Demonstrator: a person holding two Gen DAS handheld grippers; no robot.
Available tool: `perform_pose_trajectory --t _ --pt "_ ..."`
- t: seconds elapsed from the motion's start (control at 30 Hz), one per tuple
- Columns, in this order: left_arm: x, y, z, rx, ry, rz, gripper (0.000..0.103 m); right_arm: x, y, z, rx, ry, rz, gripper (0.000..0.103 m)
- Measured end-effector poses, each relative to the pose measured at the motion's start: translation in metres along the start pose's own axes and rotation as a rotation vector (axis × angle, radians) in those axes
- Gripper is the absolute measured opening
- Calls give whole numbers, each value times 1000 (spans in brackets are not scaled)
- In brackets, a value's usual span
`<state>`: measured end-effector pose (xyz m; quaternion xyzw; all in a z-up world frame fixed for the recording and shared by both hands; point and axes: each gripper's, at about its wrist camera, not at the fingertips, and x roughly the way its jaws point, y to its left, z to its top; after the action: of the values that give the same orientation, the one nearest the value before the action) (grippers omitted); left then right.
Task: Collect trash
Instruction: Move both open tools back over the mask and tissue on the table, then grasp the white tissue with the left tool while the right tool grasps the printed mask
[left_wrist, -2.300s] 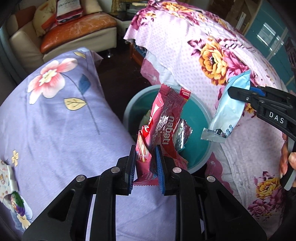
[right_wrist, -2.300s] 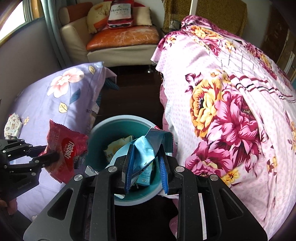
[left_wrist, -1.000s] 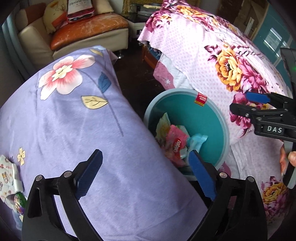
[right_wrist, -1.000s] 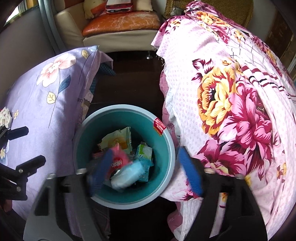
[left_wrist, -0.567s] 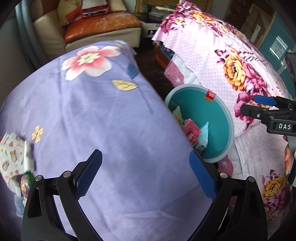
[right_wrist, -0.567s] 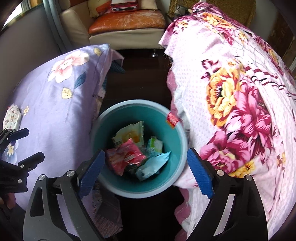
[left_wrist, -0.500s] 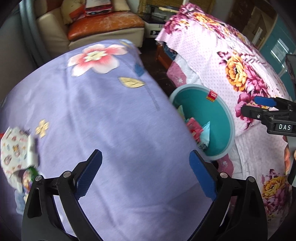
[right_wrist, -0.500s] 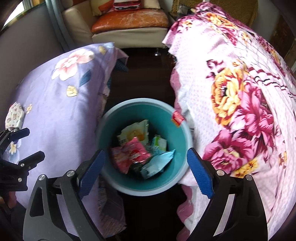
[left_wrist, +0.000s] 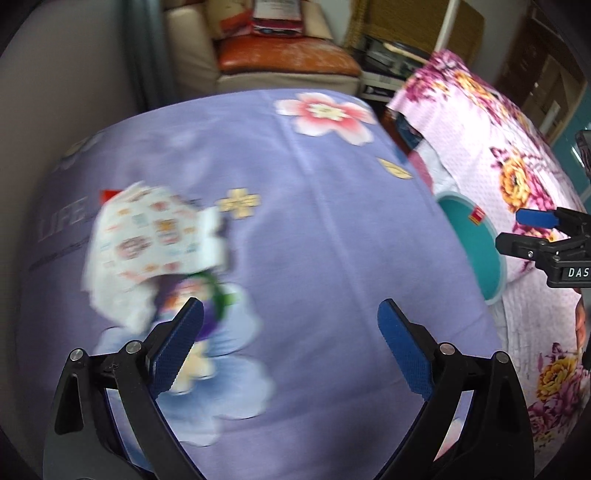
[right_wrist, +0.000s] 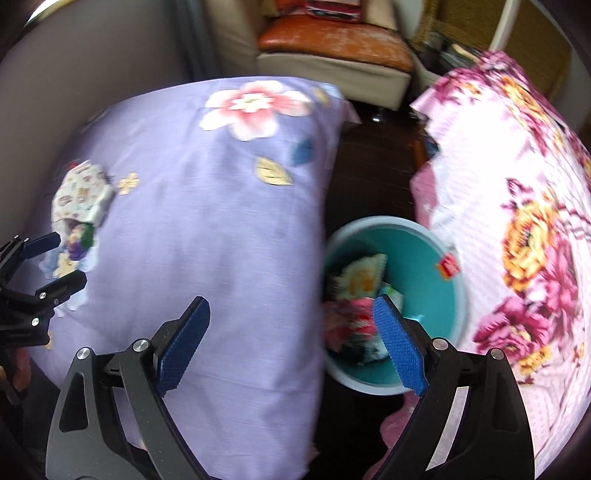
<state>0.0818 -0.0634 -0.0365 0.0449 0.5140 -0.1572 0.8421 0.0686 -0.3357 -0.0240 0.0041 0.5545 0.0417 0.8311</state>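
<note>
The left gripper (left_wrist: 290, 343) has its blue pads spread wide, with nothing between them, above the lilac flowered cover (left_wrist: 332, 240). At about ten o'clock from it lies a white patterned wrapper (left_wrist: 155, 236), blurred, and just under that a small purple and green wrapper (left_wrist: 208, 295) touches the left pad's tip in the picture; whether it really touches I cannot tell.

The right gripper (right_wrist: 291, 332) is also wide open and empty; its jaws have just been opening. It hangs over the edge of the same cover, and at about three o'clock from it stands the teal bin (right_wrist: 417, 236) on the dark floor (right_wrist: 373, 162), between the lilac cover and the pink flowered cover (right_wrist: 517, 177). Inside the bin lie several wrappers, one cream and yellow (right_wrist: 360, 277) and one red (right_wrist: 351, 325), partly behind the right pad
</note>
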Motion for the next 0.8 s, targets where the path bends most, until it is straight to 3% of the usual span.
perform_pose_trajectory --t 0.43,0.8 --pt "-5 134 -19 -154 -11 70 95 28 149 57 -189 57 125 86" --pt "17 183 -23 -146 17 -20 95 73 250 110 -211 141 302 86"
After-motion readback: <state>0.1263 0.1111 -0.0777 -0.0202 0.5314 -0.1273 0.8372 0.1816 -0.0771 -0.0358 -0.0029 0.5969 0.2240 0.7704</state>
